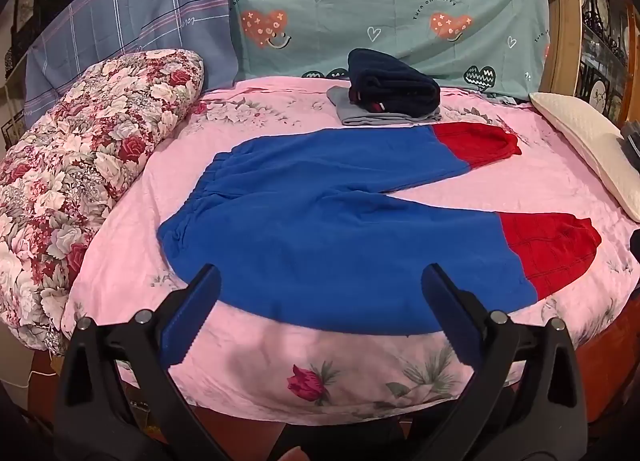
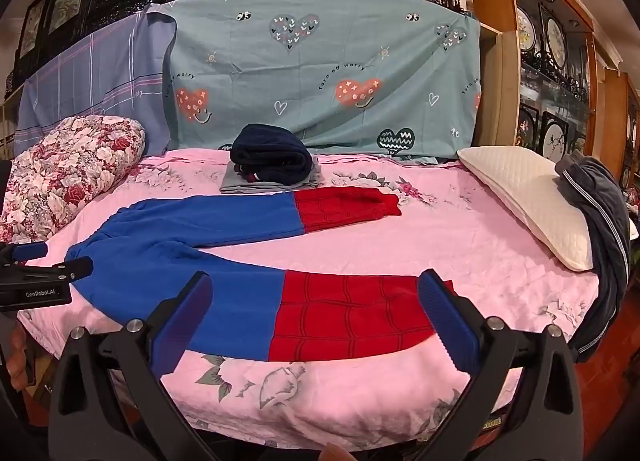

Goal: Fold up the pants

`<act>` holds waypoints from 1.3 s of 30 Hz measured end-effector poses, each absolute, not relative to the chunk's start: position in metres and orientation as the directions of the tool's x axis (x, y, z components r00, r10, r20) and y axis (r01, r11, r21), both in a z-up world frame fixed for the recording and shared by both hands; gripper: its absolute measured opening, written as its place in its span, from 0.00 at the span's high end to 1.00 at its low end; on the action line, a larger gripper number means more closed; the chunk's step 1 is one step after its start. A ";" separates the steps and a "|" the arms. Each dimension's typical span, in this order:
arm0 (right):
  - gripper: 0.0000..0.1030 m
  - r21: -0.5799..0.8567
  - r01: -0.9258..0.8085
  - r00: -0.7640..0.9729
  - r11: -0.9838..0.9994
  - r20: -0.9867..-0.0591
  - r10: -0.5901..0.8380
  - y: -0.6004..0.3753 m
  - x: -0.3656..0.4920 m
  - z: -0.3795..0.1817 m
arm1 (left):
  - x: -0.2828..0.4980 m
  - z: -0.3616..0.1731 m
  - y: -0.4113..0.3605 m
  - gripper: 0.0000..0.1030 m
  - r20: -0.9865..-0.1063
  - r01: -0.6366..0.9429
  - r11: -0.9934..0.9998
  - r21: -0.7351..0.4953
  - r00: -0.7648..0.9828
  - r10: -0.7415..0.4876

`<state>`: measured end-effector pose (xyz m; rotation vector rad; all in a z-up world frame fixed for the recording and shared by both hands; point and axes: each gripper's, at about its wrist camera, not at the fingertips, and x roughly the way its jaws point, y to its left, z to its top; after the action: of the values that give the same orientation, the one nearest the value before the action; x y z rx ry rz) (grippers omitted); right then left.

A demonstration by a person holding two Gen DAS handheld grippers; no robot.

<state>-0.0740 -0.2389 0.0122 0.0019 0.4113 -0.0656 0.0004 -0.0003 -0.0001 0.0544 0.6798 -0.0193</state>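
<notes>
The left gripper [image 1: 320, 281], its two blue-padded fingers spread wide apart and holding nothing, hovered over the near edge of the blue fleece pants with red web-patterned cuffs [image 1: 328, 221], toward the waistband half. The right gripper [image 2: 316, 289] was likewise wide apart and empty, poised above the near leg where blue met red [image 2: 280, 309].

The pants lay flat and unfolded on the pink floral bedsheet [image 1: 280, 365], waistband to the left, both legs running right and splayed into a narrow V.

The step in hand looked like the first fold, bringing one leg over the other. To do it well, each gripper would probably need to drop to the near hem and pinch only the pants, not the sheet beneath, since the fleece sat flush on soft bedding. Taking the waistband corner and the cuff together and lifting evenly should keep the leg from sagging in the middle.

Beyond the far leg sat a folded stack of dark navy and grey clothes [image 2: 272, 169], just beside the far cuff; the carry should stop short of it. A rolled floral quilt [image 1: 80, 165] lay left, a cream quilted pillow [image 2: 528, 197] right.
</notes>
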 end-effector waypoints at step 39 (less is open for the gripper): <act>0.01 -0.009 0.054 0.912 0.998 -0.406 -0.054 -0.237 -0.072 0.009 | 0.001 -0.002 0.007 0.02 -0.626 0.034 0.999 0.030 0.780 -0.008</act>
<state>-0.0721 -0.2366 0.0093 0.0021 0.4179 -0.0556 0.0015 0.0070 -0.0016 0.0405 0.6761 -0.0226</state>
